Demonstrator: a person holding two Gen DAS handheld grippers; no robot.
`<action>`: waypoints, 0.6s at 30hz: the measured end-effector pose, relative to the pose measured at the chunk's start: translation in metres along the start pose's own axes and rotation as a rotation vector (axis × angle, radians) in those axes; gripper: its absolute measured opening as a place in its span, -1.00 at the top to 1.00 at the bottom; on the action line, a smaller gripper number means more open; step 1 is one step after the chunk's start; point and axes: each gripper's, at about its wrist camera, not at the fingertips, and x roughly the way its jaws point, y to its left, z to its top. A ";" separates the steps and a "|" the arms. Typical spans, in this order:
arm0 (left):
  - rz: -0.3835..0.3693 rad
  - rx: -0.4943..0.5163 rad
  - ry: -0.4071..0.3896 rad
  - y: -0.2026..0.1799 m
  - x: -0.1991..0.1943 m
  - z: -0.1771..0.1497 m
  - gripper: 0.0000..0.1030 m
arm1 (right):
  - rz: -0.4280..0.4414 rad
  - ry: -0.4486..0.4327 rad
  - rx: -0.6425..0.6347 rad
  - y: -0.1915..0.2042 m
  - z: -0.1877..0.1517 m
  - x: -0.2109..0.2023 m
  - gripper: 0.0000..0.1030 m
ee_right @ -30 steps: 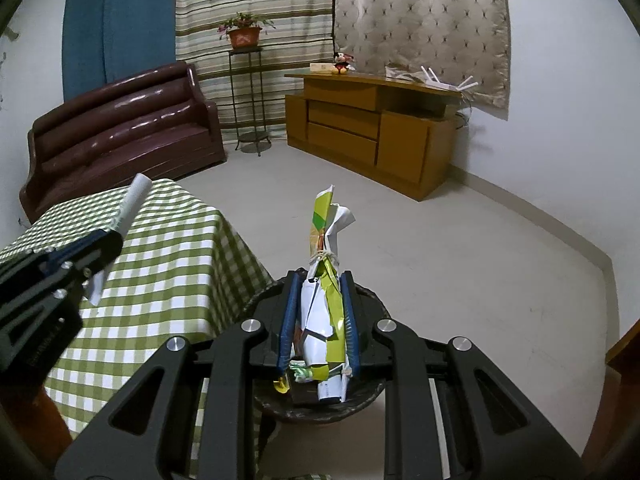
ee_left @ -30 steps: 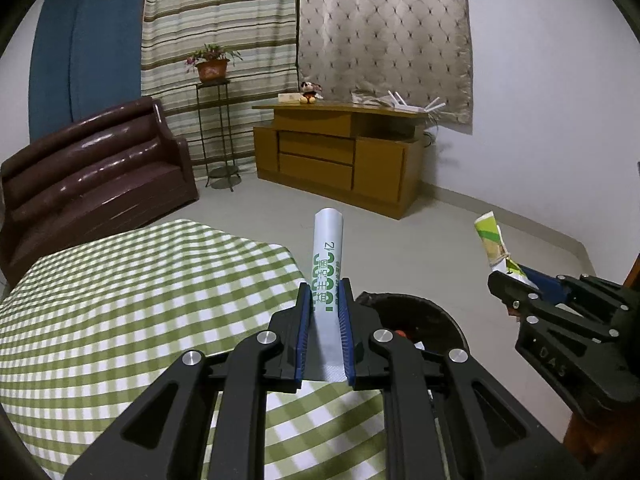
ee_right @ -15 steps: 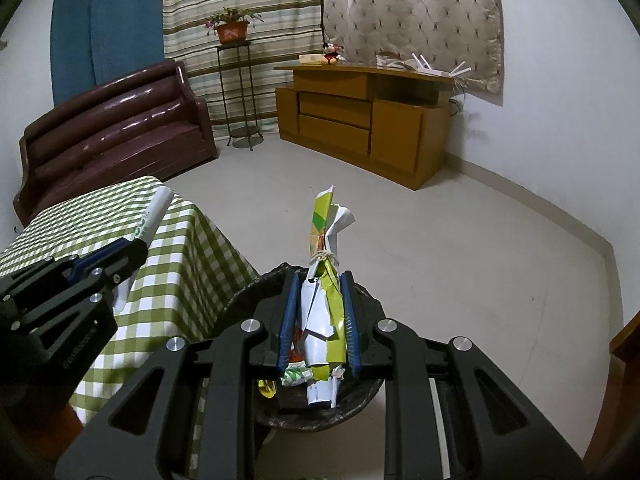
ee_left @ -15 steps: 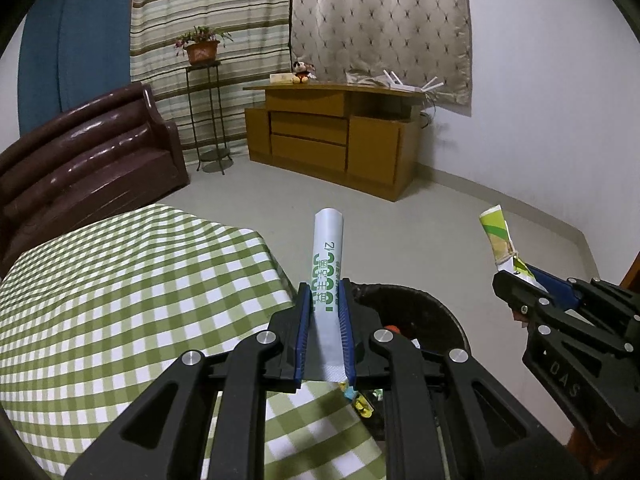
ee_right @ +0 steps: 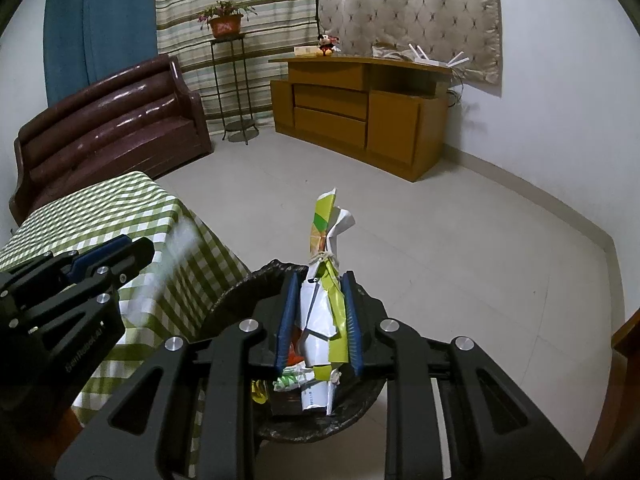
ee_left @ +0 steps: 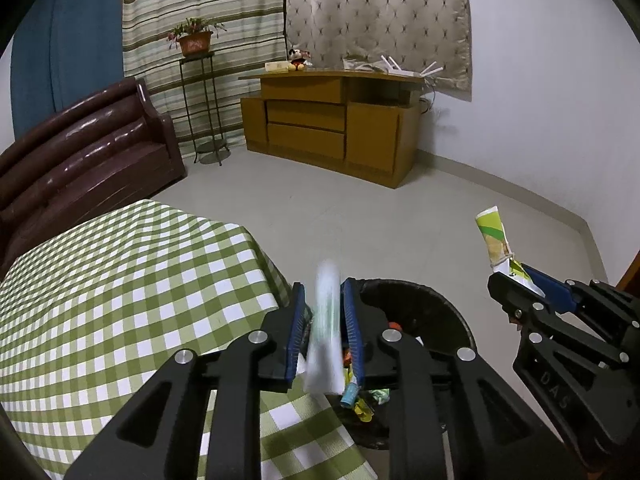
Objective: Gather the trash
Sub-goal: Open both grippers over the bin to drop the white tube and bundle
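Note:
My left gripper has its jaws parted, and a white paper roll with green print is a blur between them, loose and dropping over the black trash bin. The bin holds several colourful scraps. My right gripper is shut on a crumpled yellow-green and white wrapper above the same bin. The right gripper and its wrapper show at the right of the left wrist view. The left gripper shows at the left of the right wrist view, with the blurred roll beside it.
A table with a green checked cloth stands directly left of the bin. A brown sofa, a plant stand and a wooden cabinet stand along the far walls across the tiled floor.
The left jaws have opened and the paper roll, held firmly before, now slips down blurred. Both grippers have moved over the bin. The right gripper still holds its wrapper.

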 end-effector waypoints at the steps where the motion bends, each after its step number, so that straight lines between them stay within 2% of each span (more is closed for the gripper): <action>1: 0.003 -0.002 0.002 0.000 0.001 0.000 0.45 | 0.000 0.003 0.003 0.000 -0.001 0.001 0.55; 3: 0.005 -0.005 0.005 0.000 0.001 -0.001 0.39 | -0.002 0.006 0.007 -0.001 -0.001 0.002 0.53; 5: 0.008 -0.006 0.008 -0.001 0.003 -0.002 0.31 | -0.008 -0.002 0.013 -0.003 -0.001 0.001 0.27; 13: 0.011 -0.003 0.005 -0.003 0.001 -0.002 0.12 | -0.016 -0.007 0.019 -0.004 0.000 -0.002 0.24; 18: 0.013 -0.012 0.000 -0.001 -0.003 -0.003 0.07 | -0.022 -0.013 0.027 -0.006 -0.001 -0.007 0.08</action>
